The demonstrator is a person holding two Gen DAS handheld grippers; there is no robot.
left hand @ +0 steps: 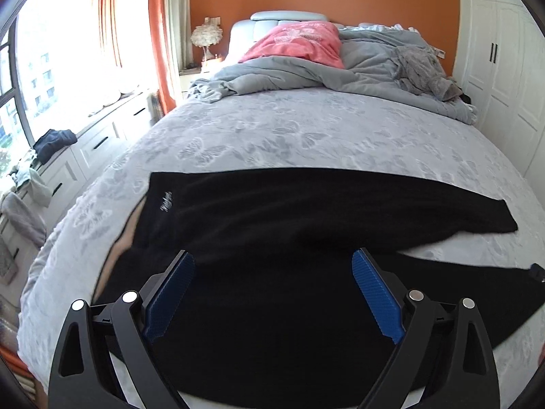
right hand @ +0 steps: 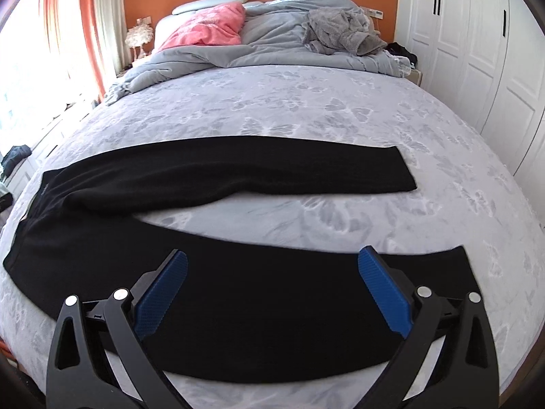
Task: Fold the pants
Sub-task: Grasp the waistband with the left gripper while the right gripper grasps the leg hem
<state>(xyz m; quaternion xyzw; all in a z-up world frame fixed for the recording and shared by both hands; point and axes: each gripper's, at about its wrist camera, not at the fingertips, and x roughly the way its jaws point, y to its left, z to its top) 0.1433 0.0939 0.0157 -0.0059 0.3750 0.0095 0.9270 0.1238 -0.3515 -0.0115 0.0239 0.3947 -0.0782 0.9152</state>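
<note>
Black pants lie spread flat across the near part of a bed, waist toward the left, the two legs splayed apart toward the right with a wedge of bare bedspread between them. The right gripper hangs over the nearer leg, toward its cuff end; its blue pads stand wide apart and hold nothing. The farther leg lies ahead of it, beyond the wedge. The left gripper hovers above the seat and upper-thigh region, its jaws likewise spread and empty, with the waistband ahead and to its left (a small pale logo marks that corner). A rumpled grey duvet and a pink pillow lie well ahead of both grippers, clear of the work.

Judged state: no fold is yet made; the likely first step is to lay one leg over the other.

Hazards, as judged. Dark fabric hides seams and edges, so a pad may close on one layer only and the leg would drag rather than lift. The soft bedspread may be pinched together with the cloth. Unequal lifting by the two grippers would skew the legs and leave the cuffs misaligned.
</note>
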